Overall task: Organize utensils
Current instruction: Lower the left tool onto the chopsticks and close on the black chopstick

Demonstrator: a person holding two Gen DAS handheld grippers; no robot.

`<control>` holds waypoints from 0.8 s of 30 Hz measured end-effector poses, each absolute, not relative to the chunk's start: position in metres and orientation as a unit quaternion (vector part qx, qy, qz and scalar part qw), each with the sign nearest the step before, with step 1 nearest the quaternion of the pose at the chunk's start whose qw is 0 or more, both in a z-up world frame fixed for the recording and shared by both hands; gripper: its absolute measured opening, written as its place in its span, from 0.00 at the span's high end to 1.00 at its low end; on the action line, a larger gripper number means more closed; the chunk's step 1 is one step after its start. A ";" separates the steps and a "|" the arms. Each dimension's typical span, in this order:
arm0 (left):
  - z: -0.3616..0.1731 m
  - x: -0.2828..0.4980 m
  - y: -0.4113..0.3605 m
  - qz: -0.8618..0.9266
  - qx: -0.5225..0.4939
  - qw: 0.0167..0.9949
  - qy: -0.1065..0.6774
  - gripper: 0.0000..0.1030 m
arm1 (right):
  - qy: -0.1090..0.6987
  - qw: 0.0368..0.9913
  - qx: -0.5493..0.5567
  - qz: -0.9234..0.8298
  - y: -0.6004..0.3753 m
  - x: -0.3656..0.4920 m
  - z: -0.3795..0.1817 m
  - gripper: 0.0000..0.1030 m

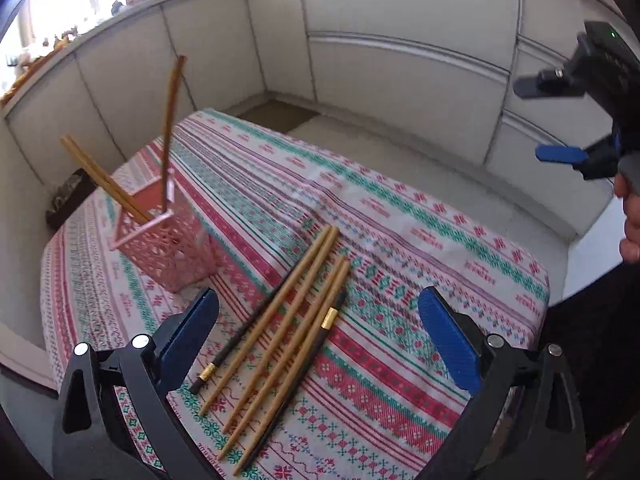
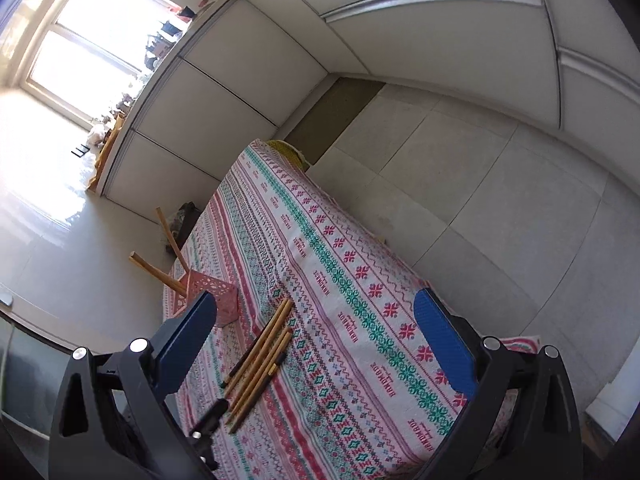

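Note:
Several chopsticks lie side by side on the patterned tablecloth: wooden ones and two black ones with gold bands. A pink lattice holder stands to their left with three wooden chopsticks leaning in it. My left gripper is open and empty, low over the loose chopsticks. My right gripper is open and empty, high above the table; it also shows in the left wrist view at the upper right. The right wrist view shows the loose chopsticks and the holder.
The table stands in a corner of grey partition walls. A dark object sits on the floor beyond the table's far left edge. A bright window is at the far left. The tiled floor lies right of the table.

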State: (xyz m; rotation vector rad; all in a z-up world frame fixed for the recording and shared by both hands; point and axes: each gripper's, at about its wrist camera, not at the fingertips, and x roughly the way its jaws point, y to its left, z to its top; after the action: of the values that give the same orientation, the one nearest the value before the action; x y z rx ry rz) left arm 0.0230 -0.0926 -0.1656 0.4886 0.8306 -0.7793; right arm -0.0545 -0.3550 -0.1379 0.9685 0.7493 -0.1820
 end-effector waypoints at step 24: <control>-0.251 0.064 -0.150 -0.459 0.332 0.569 0.596 0.16 | 0.366 0.740 0.565 -0.013 -0.372 -0.042 -0.164 0.07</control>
State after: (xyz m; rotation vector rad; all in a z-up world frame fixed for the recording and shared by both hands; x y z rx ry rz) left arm 0.0640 -0.1502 -0.2506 0.7807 1.3995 -1.0792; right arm -0.0416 -0.3720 -0.1640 1.2386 0.8032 -0.0275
